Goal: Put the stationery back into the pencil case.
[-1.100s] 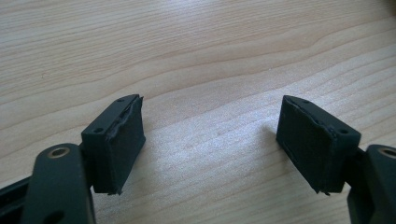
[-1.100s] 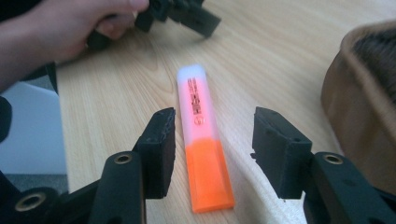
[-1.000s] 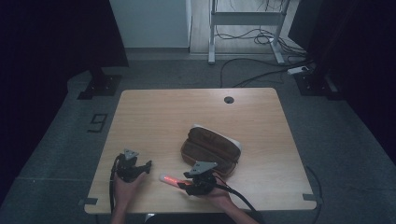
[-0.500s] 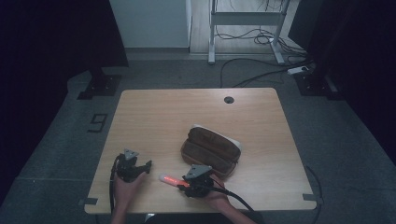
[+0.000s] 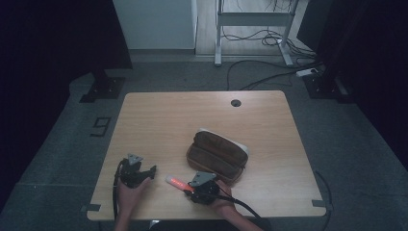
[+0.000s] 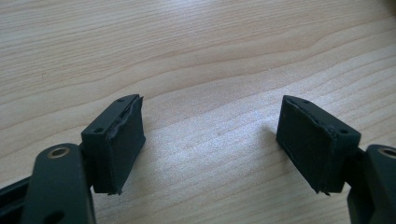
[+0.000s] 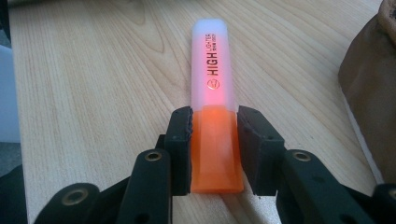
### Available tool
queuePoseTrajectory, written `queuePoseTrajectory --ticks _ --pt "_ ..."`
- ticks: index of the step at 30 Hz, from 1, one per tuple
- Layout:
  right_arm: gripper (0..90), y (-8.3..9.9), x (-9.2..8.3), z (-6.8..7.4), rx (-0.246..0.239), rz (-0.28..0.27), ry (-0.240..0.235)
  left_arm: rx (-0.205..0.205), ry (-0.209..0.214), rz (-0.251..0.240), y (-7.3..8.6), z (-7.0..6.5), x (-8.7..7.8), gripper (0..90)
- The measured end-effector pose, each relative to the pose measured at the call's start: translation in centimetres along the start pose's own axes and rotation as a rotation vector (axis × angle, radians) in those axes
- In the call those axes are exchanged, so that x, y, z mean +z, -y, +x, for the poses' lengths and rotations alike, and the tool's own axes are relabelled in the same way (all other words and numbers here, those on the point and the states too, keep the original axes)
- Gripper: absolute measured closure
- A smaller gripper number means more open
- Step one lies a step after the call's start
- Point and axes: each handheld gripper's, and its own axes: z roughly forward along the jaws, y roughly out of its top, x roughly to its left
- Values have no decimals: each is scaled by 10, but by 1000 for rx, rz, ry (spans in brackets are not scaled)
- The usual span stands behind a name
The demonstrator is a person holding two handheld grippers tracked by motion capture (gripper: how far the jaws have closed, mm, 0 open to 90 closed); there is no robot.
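Wooden table (image 5: 159, 120), light grain, round cable hole (image 5: 235, 103) near far edge. On it: orange highlighter (image 5: 177, 182) lying flat near front edge; open brown pencil case (image 5: 216, 156) just beside.

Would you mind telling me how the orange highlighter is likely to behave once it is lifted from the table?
The highlighter looks like rigid plastic, so it should stay stiff. Its flat-sided body probably won't roll. The right tongs grip its smooth orange end, so the long capped end could droop or slip.
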Motion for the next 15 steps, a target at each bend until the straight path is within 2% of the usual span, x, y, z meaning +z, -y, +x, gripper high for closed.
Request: queuePoseTrajectory --ticks 4,7,15 --pt "656 -1 -1 -2 14 7 3 0 0 0 0 0 0 231" --pt "657 -1 -2 -5 33 3 -12 0 0 0 0 0 0 231" --pt "658 -6 -16 -13 62 -47 -35 -2 0 -2 0 0 0 231"
